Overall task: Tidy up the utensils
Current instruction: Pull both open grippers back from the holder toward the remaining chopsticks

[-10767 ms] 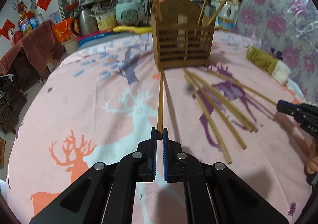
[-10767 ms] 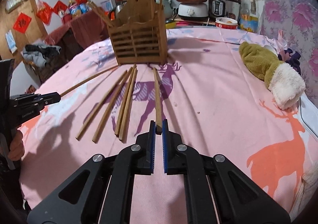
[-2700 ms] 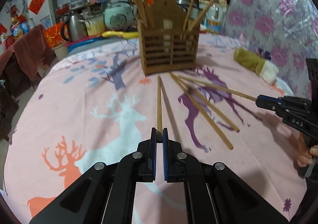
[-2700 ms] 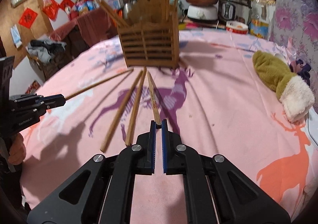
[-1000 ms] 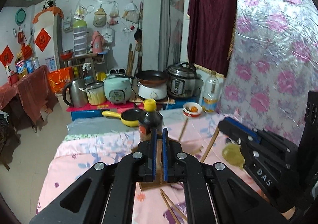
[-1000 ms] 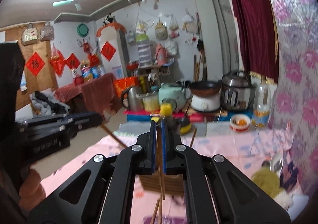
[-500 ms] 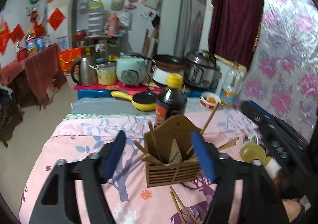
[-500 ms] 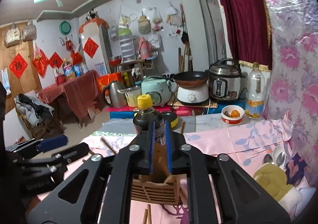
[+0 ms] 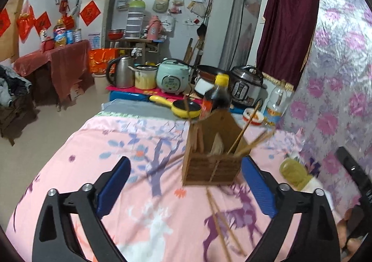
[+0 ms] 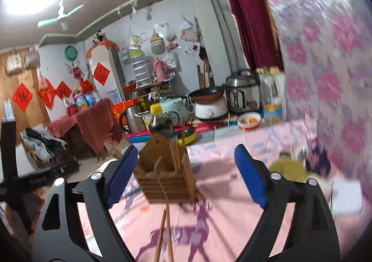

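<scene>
Tabletop (image 9: 76, 162), pink deer-print cloth, fills lower frame in both views. Left hand-held gripper (image 9: 186, 188): fingers spread wide, nothing between them. Right hand-held gripper (image 10: 186, 177): fingers also spread wide, empty. Wooden utensil holder (image 9: 209, 166) stands upright at frame center w/ chopsticks (image 9: 246, 131) leaning inside. Loose chopsticks (image 9: 220, 222) lie on cloth below holder, lower center.

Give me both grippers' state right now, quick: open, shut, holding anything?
Left gripper: open wide, holding nothing, facing the wooden holder.
Right gripper: open wide, holding nothing, facing the same holder.
</scene>
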### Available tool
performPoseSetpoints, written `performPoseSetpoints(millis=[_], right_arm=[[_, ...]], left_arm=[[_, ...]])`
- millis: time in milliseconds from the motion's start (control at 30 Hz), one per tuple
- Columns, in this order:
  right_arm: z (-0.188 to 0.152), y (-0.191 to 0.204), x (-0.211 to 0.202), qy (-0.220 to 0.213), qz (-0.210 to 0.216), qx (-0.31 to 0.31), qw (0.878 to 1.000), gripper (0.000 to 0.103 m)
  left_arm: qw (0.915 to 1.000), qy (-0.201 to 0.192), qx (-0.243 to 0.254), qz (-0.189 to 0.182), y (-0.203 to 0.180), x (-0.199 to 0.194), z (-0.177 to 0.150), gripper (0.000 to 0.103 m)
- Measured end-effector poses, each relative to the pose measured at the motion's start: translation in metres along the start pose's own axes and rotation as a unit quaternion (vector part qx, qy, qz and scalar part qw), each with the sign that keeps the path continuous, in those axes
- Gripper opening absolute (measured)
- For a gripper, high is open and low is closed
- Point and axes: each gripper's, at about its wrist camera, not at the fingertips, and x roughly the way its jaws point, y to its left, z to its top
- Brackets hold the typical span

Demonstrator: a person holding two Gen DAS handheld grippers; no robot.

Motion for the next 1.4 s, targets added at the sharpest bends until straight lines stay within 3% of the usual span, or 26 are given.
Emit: performPoseSetpoints(millis=[100, 267, 333, 400, 533, 667, 767, 900, 1000, 1233, 1400], right_arm=[[-0.029, -0.009, -0.007, 0.025, 0.004, 0.000, 1.000, 0.085], [-0.085, -0.015, 0.002, 0.101, -0.029, -0.056, 0.993, 0.085], [-0.089, -0.014, 0.006, 0.107, -0.033, -0.065, 0.992, 0.085], [-0.090, -0.017, 0.011, 0.115, -0.041, -0.061, 0.991, 0.085], [-0.094, -0.025, 0.018, 0.132, -0.061, -0.049, 0.988, 0.085], [-0.093, -0.040, 0.022, 0.146, -0.070, -0.010, 0.987, 0.085], [-0.094, -0.051, 0.025, 0.155, -0.062, 0.023, 0.986, 0.085], [-0.097, -0.064, 0.032, 0.180, -0.040, 0.069, 0.980, 0.085], [-0.099, -0.069, 0.035, 0.190, -0.034, 0.090, 0.977, 0.085], [-0.102, -0.067, 0.038, 0.195, -0.034, 0.087, 0.976, 0.085], [-0.101, -0.064, 0.037, 0.194, -0.035, 0.078, 0.977, 0.085]], left_arm=[[0.9989, 0.028, 0.024, 0.029, -0.003, 0.005, -0.045, 0.097], [0.9955, 0.072, 0.049, 0.037, 0.000, 0.024, -0.108, 0.097], [0.9911, 0.102, 0.070, 0.050, -0.002, 0.032, -0.117, 0.097], [0.9917, 0.087, 0.081, 0.048, -0.007, 0.027, -0.121, 0.097], [0.9870, 0.095, 0.128, 0.018, -0.032, 0.026, -0.134, 0.097], [0.9735, 0.110, 0.200, -0.015, -0.063, 0.026, -0.155, 0.097], [0.9615, 0.118, 0.247, -0.015, -0.083, 0.029, -0.169, 0.097], [0.9487, 0.137, 0.285, -0.010, -0.095, 0.039, -0.183, 0.097], [0.9437, 0.150, 0.295, -0.004, -0.096, 0.046, -0.187, 0.097], [0.9459, 0.166, 0.276, 0.043, -0.078, 0.063, -0.179, 0.097], [0.9628, 0.167, 0.191, 0.093, -0.031, 0.072, -0.153, 0.097]])
